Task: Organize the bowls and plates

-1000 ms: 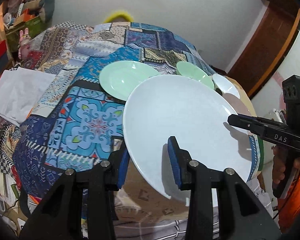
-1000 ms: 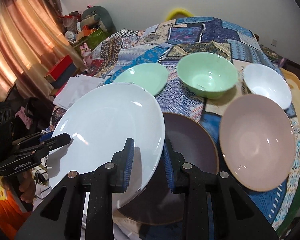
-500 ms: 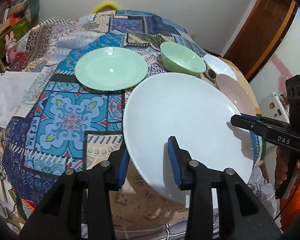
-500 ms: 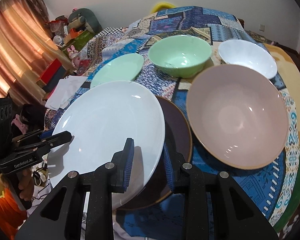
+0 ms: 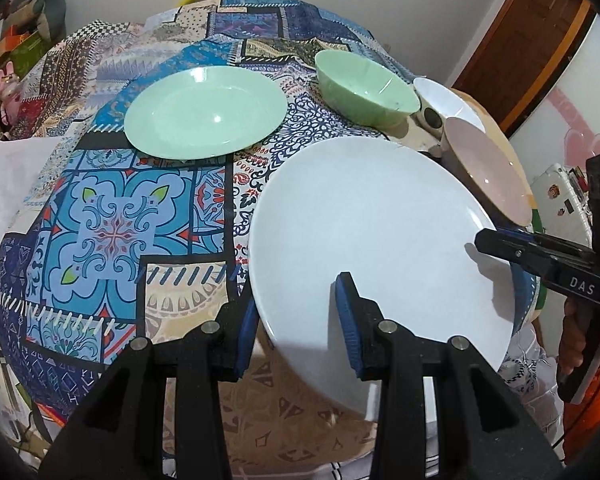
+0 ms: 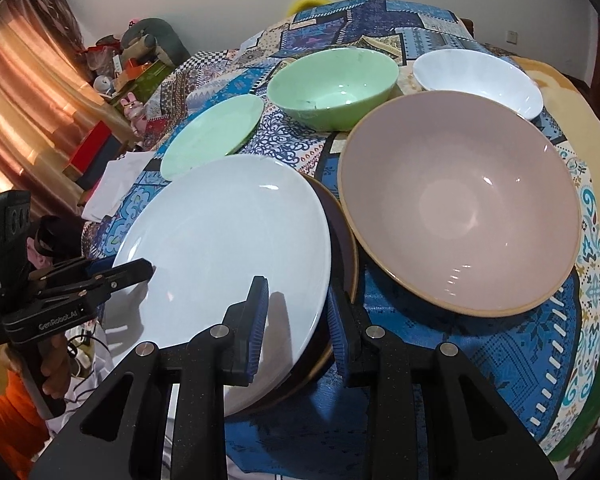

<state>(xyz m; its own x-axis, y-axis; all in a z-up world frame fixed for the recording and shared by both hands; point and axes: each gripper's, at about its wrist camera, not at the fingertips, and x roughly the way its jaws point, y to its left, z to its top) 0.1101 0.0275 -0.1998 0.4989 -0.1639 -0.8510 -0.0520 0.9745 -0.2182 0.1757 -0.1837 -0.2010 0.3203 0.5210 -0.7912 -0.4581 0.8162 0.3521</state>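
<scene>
Both grippers hold a large white plate (image 5: 372,232) by opposite rims, low over the near edge of the table. My left gripper (image 5: 298,316) is shut on its near-left rim. In the right wrist view the right gripper (image 6: 298,322) is shut on the white plate (image 6: 228,240) from the other side. A dark brown plate (image 6: 342,248) lies right under it and is mostly hidden. A big pink bowl (image 6: 460,208) sits beside it on the right. Further back stand a green bowl (image 6: 332,84), a white bowl (image 6: 476,76) and a green plate (image 5: 204,112).
A patchwork cloth (image 5: 112,236) covers the round table. A folded white cloth (image 5: 4,184) lies off the left side. Boxes and toys (image 6: 136,64) crowd the floor by the curtain (image 6: 28,92). A hand with an orange sleeve (image 5: 584,364) grips the right tool.
Both grippers have carried the white plate down and further over the table. It now hangs lower above the brown plate, and the bowls and green plate look nearer.
</scene>
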